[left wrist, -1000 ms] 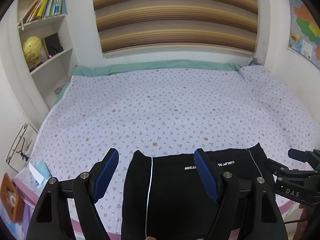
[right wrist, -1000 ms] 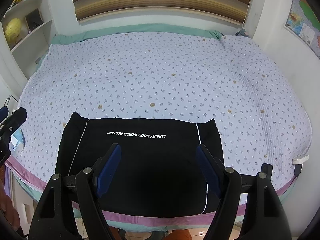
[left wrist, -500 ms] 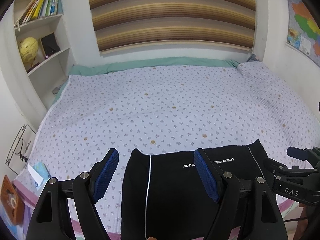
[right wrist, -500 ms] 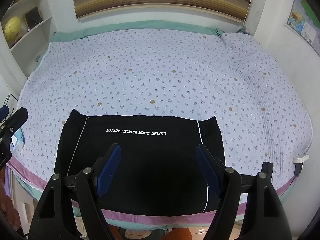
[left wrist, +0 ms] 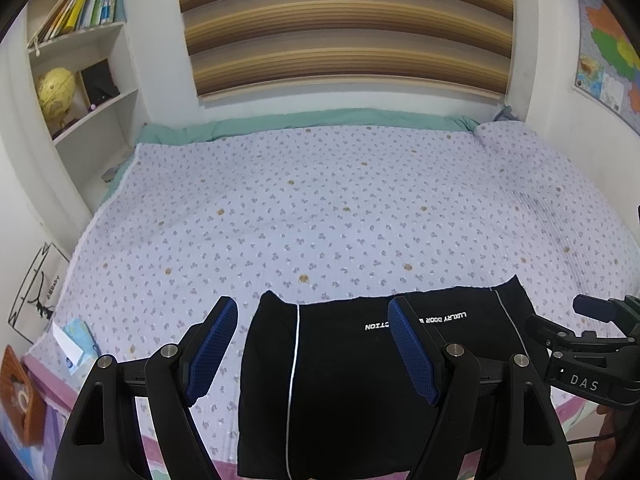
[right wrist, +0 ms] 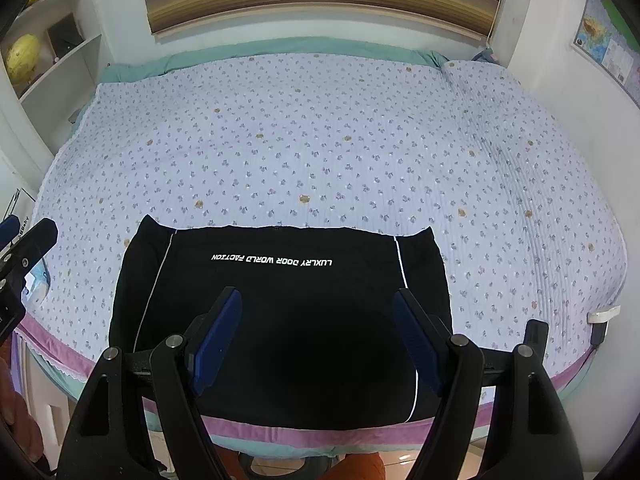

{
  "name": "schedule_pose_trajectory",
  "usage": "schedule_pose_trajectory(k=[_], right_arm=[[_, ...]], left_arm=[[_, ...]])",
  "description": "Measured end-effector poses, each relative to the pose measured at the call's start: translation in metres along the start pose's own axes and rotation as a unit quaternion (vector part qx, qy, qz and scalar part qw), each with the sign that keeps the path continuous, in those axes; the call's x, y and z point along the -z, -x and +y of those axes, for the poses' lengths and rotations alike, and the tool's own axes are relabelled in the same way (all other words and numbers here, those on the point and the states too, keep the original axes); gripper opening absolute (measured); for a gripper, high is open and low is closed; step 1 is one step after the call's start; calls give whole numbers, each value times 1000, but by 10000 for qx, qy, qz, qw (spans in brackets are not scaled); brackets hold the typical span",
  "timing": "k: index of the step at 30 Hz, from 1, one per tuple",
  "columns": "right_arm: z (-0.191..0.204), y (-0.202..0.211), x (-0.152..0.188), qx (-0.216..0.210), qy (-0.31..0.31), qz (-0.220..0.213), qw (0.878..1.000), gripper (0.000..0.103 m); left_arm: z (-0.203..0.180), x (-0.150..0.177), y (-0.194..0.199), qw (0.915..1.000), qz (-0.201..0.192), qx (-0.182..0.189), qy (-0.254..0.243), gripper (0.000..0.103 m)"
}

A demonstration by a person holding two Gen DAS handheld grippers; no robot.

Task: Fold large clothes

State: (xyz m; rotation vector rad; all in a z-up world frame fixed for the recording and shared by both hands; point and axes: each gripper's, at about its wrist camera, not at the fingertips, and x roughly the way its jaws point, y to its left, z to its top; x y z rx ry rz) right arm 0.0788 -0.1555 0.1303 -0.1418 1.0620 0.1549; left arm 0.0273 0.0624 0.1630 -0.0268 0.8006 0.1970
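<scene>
A black garment (right wrist: 280,320) with white side stripes and white lettering lies folded into a rectangle at the near edge of the bed; it also shows in the left wrist view (left wrist: 352,392). My left gripper (left wrist: 312,348) is open and empty, held above the garment's left part. My right gripper (right wrist: 316,336) is open and empty, held above the garment's middle. The right gripper shows at the right edge of the left wrist view (left wrist: 592,356). The left gripper shows at the left edge of the right wrist view (right wrist: 20,256).
The bed (left wrist: 320,208) has a lilac flowered sheet with a pink edge. White shelves (left wrist: 80,92) with books and a yellow globe stand at the left. A striped blind hangs behind, a map on the right wall. A small card pack (left wrist: 76,344) lies at the bed's left corner.
Both grippers have drawn back and risen slightly from the bed. The garment has not moved. Both grippers stay open.
</scene>
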Motion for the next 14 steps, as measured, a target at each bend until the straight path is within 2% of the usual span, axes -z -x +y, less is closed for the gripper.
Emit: schedule_pose_trajectory(k=[7,11,14], right_arm=[[4,-2,2,-4,68,54,10000,80],[6,-2,2,-9,86,64,9999,80],[6,-2,3,-13,81,61,9999,80]], left_arm=[[4,1,-3,10000,41,11,40,78],[4,3,1,9999,-120,-105,8,78],[6,2,-1,10000,-44,-28,53,78]])
